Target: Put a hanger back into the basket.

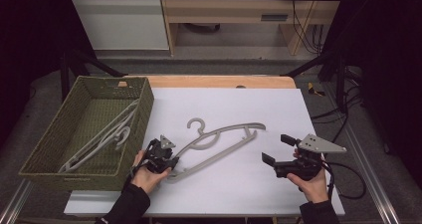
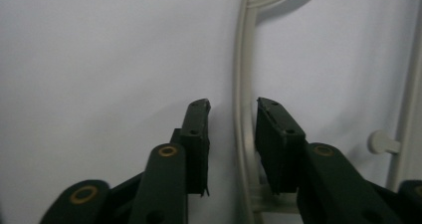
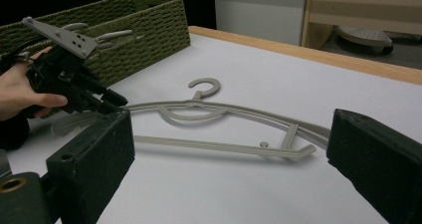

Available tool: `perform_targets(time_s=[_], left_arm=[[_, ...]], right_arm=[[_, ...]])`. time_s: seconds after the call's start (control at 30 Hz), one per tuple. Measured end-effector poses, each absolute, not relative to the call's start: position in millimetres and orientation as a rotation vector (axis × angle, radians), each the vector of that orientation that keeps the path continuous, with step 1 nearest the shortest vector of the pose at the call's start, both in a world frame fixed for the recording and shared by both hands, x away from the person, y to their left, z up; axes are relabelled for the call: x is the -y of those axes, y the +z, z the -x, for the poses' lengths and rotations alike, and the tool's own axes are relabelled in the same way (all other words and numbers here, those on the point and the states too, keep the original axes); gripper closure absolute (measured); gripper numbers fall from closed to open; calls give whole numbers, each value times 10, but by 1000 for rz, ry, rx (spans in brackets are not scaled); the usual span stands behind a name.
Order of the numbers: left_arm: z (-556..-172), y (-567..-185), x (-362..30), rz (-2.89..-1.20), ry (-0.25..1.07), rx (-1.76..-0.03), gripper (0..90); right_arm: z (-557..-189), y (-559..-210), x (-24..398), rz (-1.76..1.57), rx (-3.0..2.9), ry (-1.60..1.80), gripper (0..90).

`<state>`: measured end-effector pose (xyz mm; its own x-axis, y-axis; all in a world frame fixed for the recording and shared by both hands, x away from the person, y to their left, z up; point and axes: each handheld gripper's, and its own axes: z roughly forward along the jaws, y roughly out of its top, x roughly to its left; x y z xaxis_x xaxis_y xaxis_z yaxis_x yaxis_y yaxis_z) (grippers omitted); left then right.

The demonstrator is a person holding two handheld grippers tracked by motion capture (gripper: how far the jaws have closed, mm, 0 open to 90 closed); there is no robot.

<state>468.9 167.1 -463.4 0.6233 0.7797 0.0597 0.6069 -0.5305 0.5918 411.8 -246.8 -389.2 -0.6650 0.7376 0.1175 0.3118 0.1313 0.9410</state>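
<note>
A grey hanger (image 1: 219,143) lies flat on the white worktop (image 1: 259,184), with its hook pointing to the far side. The left gripper (image 1: 171,160) is low over the near left end of the hanger. In the left gripper view its jaws are a little apart, one on each side of a thin bar of the hanger (image 2: 243,134), and the pads do not press on it. The right gripper (image 1: 272,150) is held over the worktop to the right of the hanger, well apart from it. Its jaws are wide apart with nothing between them, and they point toward the hanger. A green basket (image 1: 144,109) sits at the left edge of the worktop, just beside the left gripper. More hangers (image 1: 102,139) of the same grey lie inside the basket
</note>
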Motion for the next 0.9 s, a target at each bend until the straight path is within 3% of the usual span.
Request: perform_targets(time_s=[0.13,0.47,0.9], left_arm=[[-4670,-4622,-1680,-2336,418,-1085,652],[-4680,-4598,-1643,-2371,388,-1119,807],[-4588,-4517,-1657,-2325,459,-1091,833]], right_arm=[[-4116,-3888,2470,-1010,-2039,1549,51],[-4117,-3889,2463,-1014,-2041,1548,51],[-4115,-3884,2491,-1017,-2035,1553,51]])
